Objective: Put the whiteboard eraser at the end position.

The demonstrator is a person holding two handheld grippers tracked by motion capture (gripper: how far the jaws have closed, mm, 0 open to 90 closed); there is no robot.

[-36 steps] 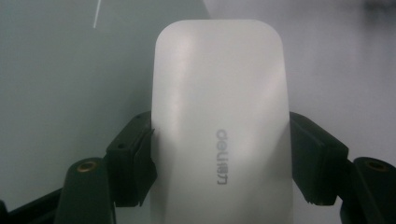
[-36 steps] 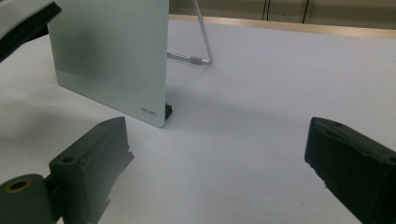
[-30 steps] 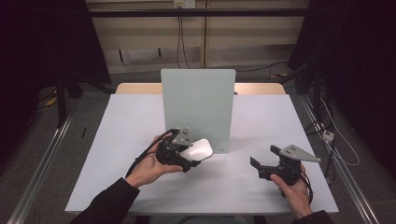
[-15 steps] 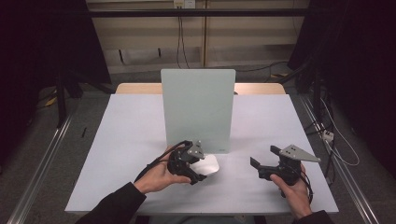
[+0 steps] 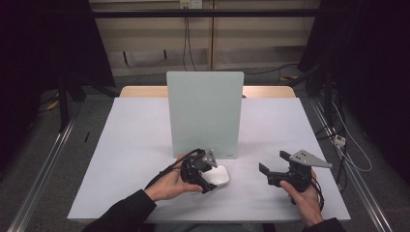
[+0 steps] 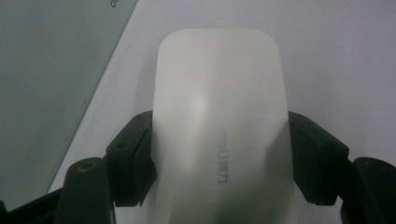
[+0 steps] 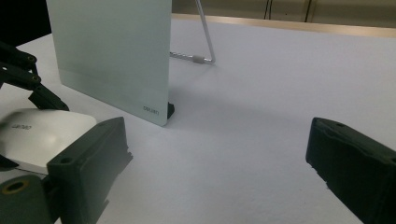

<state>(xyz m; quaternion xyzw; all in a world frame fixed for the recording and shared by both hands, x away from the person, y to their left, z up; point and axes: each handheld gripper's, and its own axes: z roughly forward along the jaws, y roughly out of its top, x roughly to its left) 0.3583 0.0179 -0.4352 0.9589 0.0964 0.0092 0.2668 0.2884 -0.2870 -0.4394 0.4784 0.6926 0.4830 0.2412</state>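
Pale green board (image 5: 205, 113) upright mid-table, near edge carries small dark print at one corner. Wire stand (image 7: 205, 44) props it from behind; small black foot (image 7: 170, 109) under corner. White table (image 5: 130, 145), wooden strip (image 5: 145, 91) along far edge. Cables (image 5: 186, 43) hang down back wall. Metal rail (image 5: 43, 174) on floor beside table.

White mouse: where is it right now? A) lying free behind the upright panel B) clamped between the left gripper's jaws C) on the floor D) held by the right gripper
B: the left gripper has both jaws pressed on the sides of the white mouse.
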